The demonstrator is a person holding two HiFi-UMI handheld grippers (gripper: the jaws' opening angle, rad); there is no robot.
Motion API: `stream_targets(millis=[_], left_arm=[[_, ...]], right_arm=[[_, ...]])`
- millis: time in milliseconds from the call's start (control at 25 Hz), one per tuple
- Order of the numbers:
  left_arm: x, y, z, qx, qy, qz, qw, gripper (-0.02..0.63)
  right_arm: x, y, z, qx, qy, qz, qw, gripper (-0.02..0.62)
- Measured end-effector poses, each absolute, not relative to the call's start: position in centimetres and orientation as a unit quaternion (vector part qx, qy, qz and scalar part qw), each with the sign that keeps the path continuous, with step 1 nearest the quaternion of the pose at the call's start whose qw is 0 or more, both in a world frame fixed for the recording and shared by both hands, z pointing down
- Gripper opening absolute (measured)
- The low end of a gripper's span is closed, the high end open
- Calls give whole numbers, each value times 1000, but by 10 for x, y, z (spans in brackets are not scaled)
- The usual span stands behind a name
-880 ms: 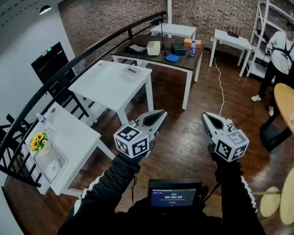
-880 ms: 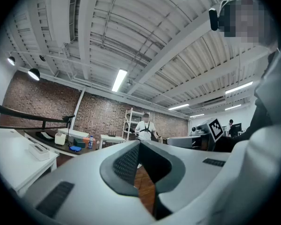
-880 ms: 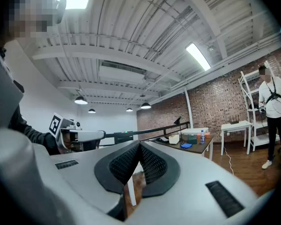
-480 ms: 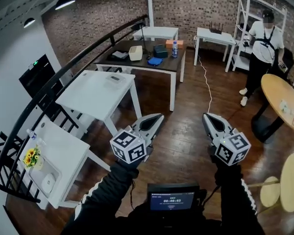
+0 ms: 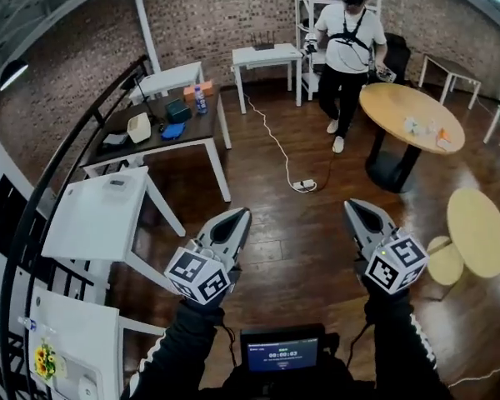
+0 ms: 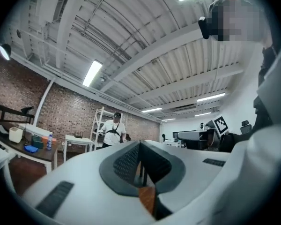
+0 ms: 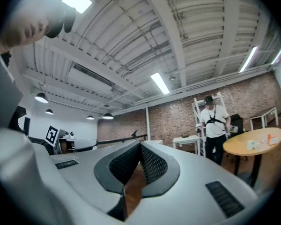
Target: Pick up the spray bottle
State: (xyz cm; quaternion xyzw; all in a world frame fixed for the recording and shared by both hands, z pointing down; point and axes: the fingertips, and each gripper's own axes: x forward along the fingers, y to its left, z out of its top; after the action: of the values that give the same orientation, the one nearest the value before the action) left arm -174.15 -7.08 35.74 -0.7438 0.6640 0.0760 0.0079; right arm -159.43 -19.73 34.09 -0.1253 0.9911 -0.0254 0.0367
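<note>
In the head view, your gaze has swung to the right over the last second. The dark table (image 5: 202, 133) that sat at upper centre now lies at upper left. A round wooden table (image 5: 392, 107) has come fully into the upper right, with a standing person (image 5: 347, 36) behind it at top centre. The one clear candidate for the task is the blue-and-white bottle (image 5: 200, 100) on the far edge of that dark table. At this size, though, you cannot tell whether it has a spray head. Your left gripper (image 5: 237, 215) and right gripper (image 5: 354, 207) hang side by side at lower centre over bare wooden floor, well apart from every table. So the turn has carried the bottle away from the middle of your view rather than toward it. The pick-up has not begun, and you would likely need to face left again and walk in.

In the left gripper view, the jaws meet at their tips in the lower centre, with nothing between them. The dark table with its bottle is small at the far left edge.

In the right gripper view, the jaws are likewise pressed together and empty. They aim toward the round wooden table and the person at right.
</note>
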Motion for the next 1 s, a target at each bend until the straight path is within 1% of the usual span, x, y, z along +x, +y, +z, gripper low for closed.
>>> stream_targets(millis=[160,240,360,480,600,680,920,1000], left_arm=[[-1694,-117,364,-790,607,83,12,0],[-1656,-142,366,-811,578,89,5,0],[-1569,-180,366,-846,525,93,-7,0],[-1458,-216,360,-873,479,87,-3,0],[-1333,-251,354,-890,447,85,-2,0],[-1236,-273,347,-900,426,88,-1,0],[-890,-327,339,-936,339,91,-9,0],[-789,-338,338,-945,314,89,-16,0]], right_arm=[[-1518,-227,350,-218,975,-15,34,5],[-1465,-237,351,-263,964,-13,30,5],[-1359,-247,348,-331,943,-7,27,5],[-1231,-254,337,-395,917,2,49,5],[-1090,-260,334,-440,896,8,56,5],[-990,-265,332,-462,885,10,52,5],[-647,-269,325,-537,842,17,46,5],[-546,-264,322,-567,822,16,55,5]])
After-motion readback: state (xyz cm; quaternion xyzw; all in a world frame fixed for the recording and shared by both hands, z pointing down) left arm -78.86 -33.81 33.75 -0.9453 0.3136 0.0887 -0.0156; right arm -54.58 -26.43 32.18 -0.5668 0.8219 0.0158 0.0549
